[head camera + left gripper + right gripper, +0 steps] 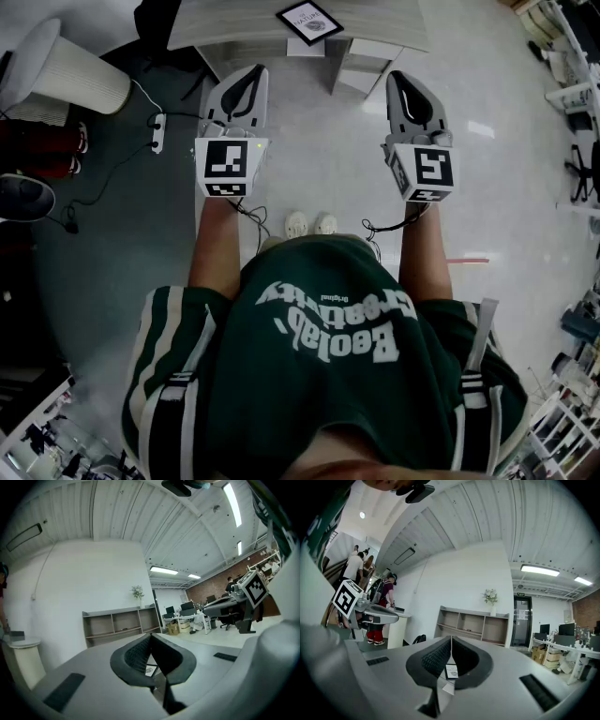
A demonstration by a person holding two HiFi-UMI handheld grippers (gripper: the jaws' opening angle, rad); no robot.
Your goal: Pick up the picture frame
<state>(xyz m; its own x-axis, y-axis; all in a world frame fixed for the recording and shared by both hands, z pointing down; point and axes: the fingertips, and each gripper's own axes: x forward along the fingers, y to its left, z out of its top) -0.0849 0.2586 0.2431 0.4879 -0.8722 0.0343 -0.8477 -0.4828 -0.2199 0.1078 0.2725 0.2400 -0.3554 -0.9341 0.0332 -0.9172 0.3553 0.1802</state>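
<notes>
The picture frame [308,22], black-edged with a white print, lies flat on a light wooden table [225,25] at the top of the head view. Both grippers are held level above the floor, well short of the table. My left gripper [250,72] is left of and below the frame, and its jaws meet at the tips with nothing between them. My right gripper [398,77] is right of the frame and is also shut and empty. In the left gripper view, part of the frame [151,670] shows below the closed tips [150,635]. The right gripper view shows the frame [452,671] the same way.
A white round pedestal [73,71] stands at the left, with a power strip [157,131] and cables on the dark floor. An open shelf unit [119,625] stands against the far wall. People stand by a counter [375,611]. Shelving crowds the right edge [577,94].
</notes>
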